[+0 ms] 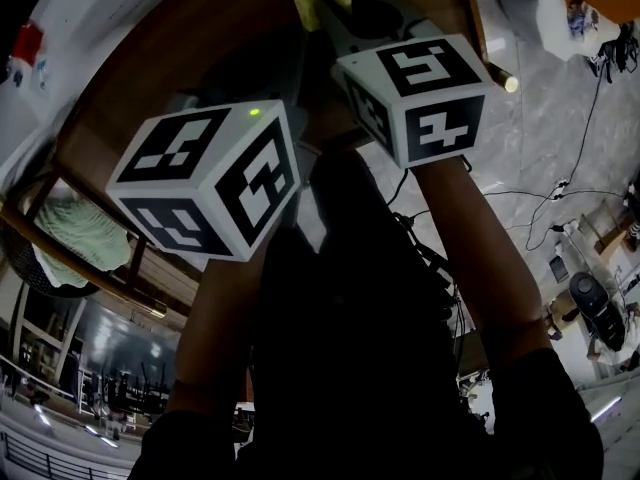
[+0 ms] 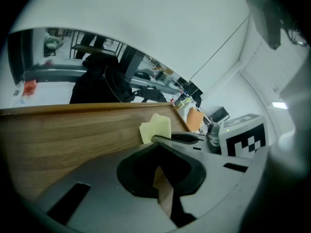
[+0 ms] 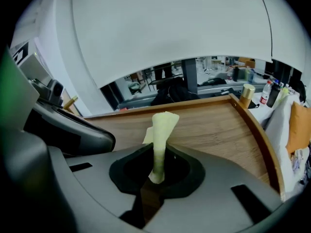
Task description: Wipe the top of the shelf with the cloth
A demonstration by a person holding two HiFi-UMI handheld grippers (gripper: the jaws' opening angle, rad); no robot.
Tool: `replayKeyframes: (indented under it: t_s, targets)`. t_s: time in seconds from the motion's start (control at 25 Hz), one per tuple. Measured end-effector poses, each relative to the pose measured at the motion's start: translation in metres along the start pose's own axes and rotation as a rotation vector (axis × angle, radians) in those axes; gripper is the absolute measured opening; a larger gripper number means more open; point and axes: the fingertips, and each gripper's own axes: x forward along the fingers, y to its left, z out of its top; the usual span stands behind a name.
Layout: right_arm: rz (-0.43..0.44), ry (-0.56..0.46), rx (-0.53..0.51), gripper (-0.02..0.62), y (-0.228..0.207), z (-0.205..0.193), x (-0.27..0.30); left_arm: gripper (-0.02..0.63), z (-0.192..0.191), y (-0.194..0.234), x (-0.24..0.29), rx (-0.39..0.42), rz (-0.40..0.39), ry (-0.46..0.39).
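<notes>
Because the brown wooden shelf top [image 3: 214, 125] is to be wiped, the pale yellow cloth [image 3: 161, 125] is clamped over it in the fingers of the right gripper [image 3: 156, 169]; the left gripper [image 2: 160, 174], fingers together on nothing, is held alongside.

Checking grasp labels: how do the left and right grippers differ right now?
The right gripper is shut on the yellow cloth, which pokes out past its jaws. The left gripper is shut on nothing, with only wood showing through the slit. In the head view the right gripper reaches farther across the wooden shelf top, while the left gripper sits back and to the left. Both point across the same shelf top, side by side.
</notes>
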Motion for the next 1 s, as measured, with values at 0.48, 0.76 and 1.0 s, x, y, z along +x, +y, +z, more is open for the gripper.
replayKeyframes:
  t_s: [0.48, 0.76, 1.0]
  targets:
    - [-0.079, -0.004, 0.027, 0.049, -0.055, 0.003, -0.021, 0.009, 0.004, -0.035, 0.031, 0.052, -0.041, 0.025]
    - [-0.13, 0.01, 0.026, 0.049, -0.076, 0.004, -0.03, 0.009, 0.008, -0.045, 0.035, 0.104, -0.037, 0.023]
    - [-0.252, 0.057, -0.017, 0.049, -0.094, 0.004, -0.038, 0.009, 0.01, -0.043, 0.032, 0.122, -0.024, 0.011]
